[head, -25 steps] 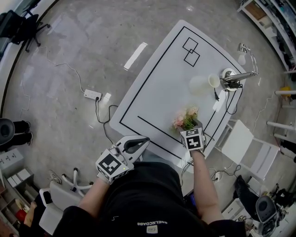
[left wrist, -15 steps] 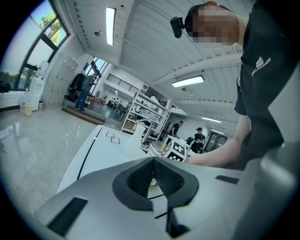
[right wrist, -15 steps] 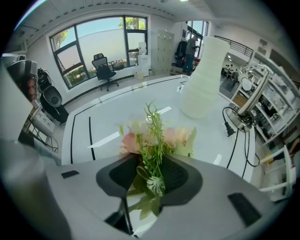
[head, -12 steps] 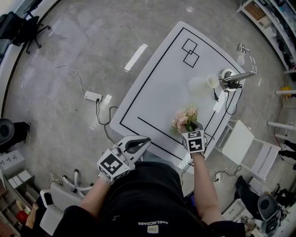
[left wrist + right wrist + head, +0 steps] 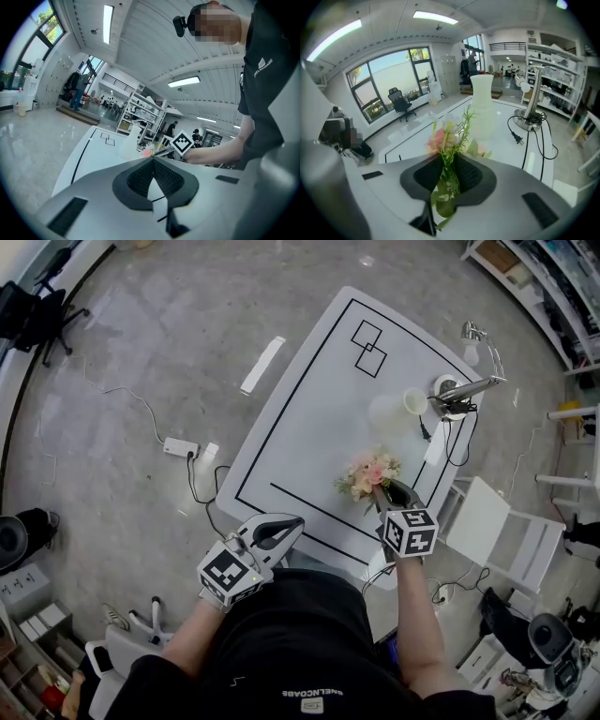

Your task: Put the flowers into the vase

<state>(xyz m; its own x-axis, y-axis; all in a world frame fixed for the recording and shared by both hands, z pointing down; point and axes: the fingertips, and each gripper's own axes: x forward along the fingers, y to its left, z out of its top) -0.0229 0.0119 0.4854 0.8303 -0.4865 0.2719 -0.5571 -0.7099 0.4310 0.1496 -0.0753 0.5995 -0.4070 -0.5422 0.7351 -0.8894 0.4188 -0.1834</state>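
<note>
Head view, right gripper (image 5: 382, 491): its jaws are closing on the green stems of the flowers (image 5: 368, 472). The pink and cream heads stick out just past the fingertips, over the white table (image 5: 309, 418).
Head view, vase (image 5: 392, 412): white, on the table well beyond the right gripper's tips, near a desk lamp (image 5: 457, 388).
Head view, left gripper (image 5: 295, 519): jaws together, held off the table's near edge, well apart from the flowers.
Left gripper view, jaws: the pads meet at the tips with nothing between them. Past them lie the table, the vase and the right gripper.
Right gripper view, jaws: the pads pinch the leafy stems. Leaves hang behind the pads and blossoms rise ahead of them.
Right gripper view, vase: upright, straight ahead of the tips, behind the blossoms.
Right gripper view, plug (image 5: 516, 137): black, on the table ahead and right of the tips.
</note>
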